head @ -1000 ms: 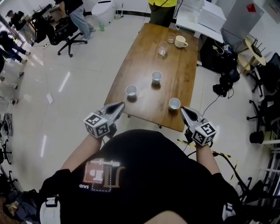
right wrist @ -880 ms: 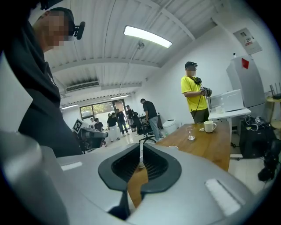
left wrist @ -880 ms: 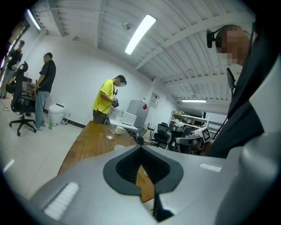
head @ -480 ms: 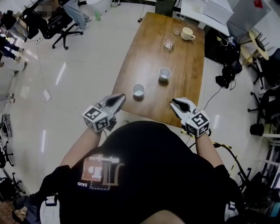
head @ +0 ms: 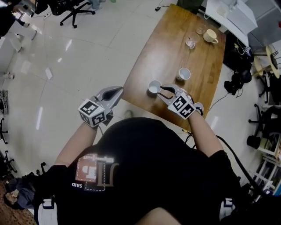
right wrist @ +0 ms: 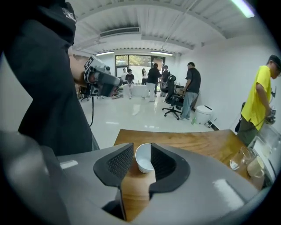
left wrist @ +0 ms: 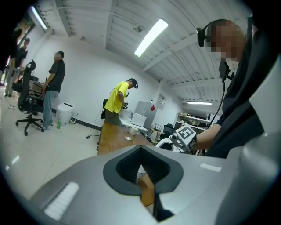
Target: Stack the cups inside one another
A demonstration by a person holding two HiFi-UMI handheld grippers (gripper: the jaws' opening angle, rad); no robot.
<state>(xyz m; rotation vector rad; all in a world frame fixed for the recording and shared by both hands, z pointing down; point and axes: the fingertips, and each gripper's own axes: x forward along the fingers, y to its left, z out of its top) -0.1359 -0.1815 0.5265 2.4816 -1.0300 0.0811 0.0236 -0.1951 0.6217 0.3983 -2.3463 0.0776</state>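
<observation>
Three white cups stand on the wooden table [head: 173,52]: a near-left cup [head: 154,87], a middle cup [head: 183,73], and one at the near right edge [head: 199,107], half hidden behind my right hand. My right gripper [head: 163,91] points left at the near-left cup, and its jaws are opening. In the right gripper view that cup [right wrist: 144,159] sits just past the fingertips of the right gripper [right wrist: 141,149], and the pads do not touch it. My left gripper [head: 116,92] hangs shut and empty off the table's left edge, over the floor.
At the table's far end stand a clear glass [head: 190,42], a cream mug [head: 210,36] and a small glass [head: 200,30]. A person in yellow [right wrist: 258,103] stands there. Office chairs [head: 72,5] and more people [right wrist: 191,88] are across the floor; cables and gear [head: 237,79] lie right of the table.
My right gripper swung left along the table's near edge, dropped toward the near-left cup and went from shut to open. The left gripper stayed shut beside the table.
</observation>
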